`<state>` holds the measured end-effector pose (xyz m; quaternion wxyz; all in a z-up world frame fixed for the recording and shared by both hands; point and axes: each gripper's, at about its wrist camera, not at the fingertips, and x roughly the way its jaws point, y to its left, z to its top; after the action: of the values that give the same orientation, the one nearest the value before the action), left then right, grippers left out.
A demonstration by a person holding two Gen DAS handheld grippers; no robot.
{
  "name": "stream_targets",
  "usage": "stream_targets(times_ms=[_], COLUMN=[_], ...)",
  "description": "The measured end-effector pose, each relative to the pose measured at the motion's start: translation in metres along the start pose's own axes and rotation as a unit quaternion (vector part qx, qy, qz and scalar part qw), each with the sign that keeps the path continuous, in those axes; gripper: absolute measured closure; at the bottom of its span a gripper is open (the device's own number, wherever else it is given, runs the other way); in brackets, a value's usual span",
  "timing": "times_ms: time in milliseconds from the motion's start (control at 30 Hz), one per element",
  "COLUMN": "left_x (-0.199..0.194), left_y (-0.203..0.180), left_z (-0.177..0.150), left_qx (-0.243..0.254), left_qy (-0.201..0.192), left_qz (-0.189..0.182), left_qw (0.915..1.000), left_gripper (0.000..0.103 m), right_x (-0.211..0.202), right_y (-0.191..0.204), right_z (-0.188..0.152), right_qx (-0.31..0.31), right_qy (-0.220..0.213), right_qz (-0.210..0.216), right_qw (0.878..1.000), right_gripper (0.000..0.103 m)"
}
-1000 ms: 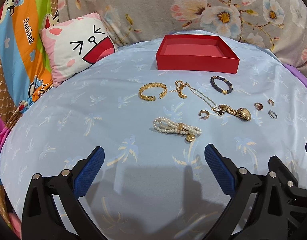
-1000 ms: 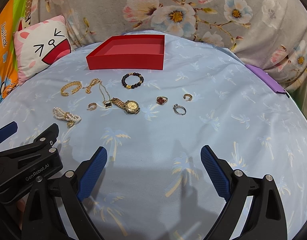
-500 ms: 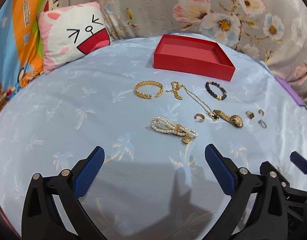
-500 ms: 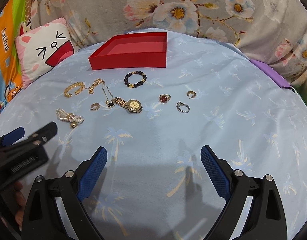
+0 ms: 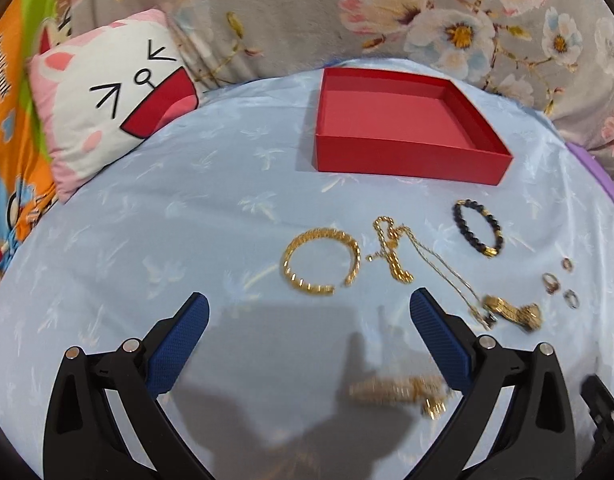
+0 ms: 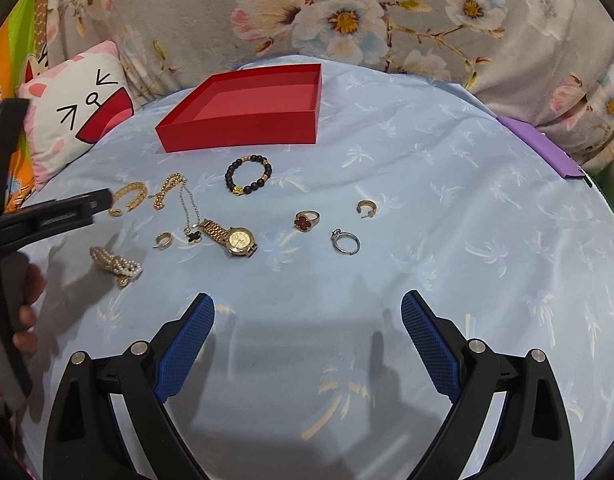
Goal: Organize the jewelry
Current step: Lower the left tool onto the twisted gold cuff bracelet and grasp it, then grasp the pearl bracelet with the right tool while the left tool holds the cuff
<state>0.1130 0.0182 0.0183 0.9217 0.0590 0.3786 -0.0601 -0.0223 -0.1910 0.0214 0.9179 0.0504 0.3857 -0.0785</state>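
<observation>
Red cardboard, shallow and empty, the open box [image 5: 407, 120] sits well beyond both tools, presumably as the place the pieces are meant to go. The jewelry lies spread singly on the pale blue palm-print cloth [image 6: 447, 240], apart enough for each to be picked on its own. The left gripper [image 5: 307, 332] is spread wide and grasps nothing; just ahead of its tips lies the gold open cuff bangle [image 5: 321, 260], so I judge that its target. The right gripper [image 6: 307, 328] is likewise released, with the gold-faced wristwatch [image 6: 235, 238] ahead and the thin silver ring [image 6: 346, 242] nearer its right finger. Beneath the left tool, the pearl strand with gold clasp [image 5: 399, 392] is blurred (clearer in the right view). The small rings at the left view's right edge are hard to tell apart.
</observation>
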Motion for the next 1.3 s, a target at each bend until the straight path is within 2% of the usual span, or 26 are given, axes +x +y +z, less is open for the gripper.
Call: stream_targets(times_ms=[133,267,367,400,433,567,633,900,1100,1167,1233,1300], left_x=[0.033,0.046,0.054,0.058,0.059,0.056,0.055,0.047,0.023,0.018,0.016,0.015], left_y=[0.001,0.004,0.002,0.003,0.004,0.009,0.01,0.017,0.043,0.054,0.062,0.068], left_z=[0.009,0.014,0.017,0.017,0.017,0.016,0.015,0.012,0.005,0.002,-0.003,-0.007], left_qx=[-0.01,-0.02,-0.016,-0.019,-0.021,-0.034,-0.035,-0.043,-0.065,-0.076,-0.081,-0.082], left_qy=[0.016,0.03,0.041,0.052,0.054,0.047,0.044,0.039,0.011,0.006,0.0,-0.003], left_qz=[0.011,-0.007,-0.015,-0.024,-0.025,-0.033,-0.038,-0.05,-0.031,-0.024,-0.005,0.012], left_qw=[0.9998,0.9993,0.9989,0.9982,0.998,0.9978,0.9977,0.9971,0.9973,0.9968,0.9967,0.9966], left_gripper=[0.005,0.007,0.017,0.026,0.03,0.036,0.048,0.048,0.048,0.048,0.048,0.048], right_x=[0.003,0.009,0.016,0.018,0.019,0.025,0.028,0.027,0.008,0.014,0.027,0.041], right_y=[-0.001,0.0,0.003,0.004,0.006,0.009,0.009,0.012,0.051,0.07,0.088,0.104], right_z=[0.003,0.006,0.008,0.008,0.009,0.008,0.008,0.013,0.036,0.039,0.041,0.041], right_qx=[0.001,0.001,-0.001,-0.003,-0.004,-0.009,-0.01,-0.018,-0.099,-0.126,-0.143,-0.163], right_qy=[0.0,0.004,0.011,0.013,0.014,0.022,0.027,0.034,0.012,0.024,0.051,0.067], right_qz=[0.0,0.001,0.01,0.012,0.013,0.018,0.018,0.029,0.092,0.122,0.163,0.185], right_qw=[1.0,1.0,1.0,1.0,1.0,1.0,0.999,0.999,0.991,0.984,0.975,0.967], right_gripper=[0.01,0.01,0.01,0.01,0.01,0.01,0.01,0.01,0.011,0.016,0.029,0.036])
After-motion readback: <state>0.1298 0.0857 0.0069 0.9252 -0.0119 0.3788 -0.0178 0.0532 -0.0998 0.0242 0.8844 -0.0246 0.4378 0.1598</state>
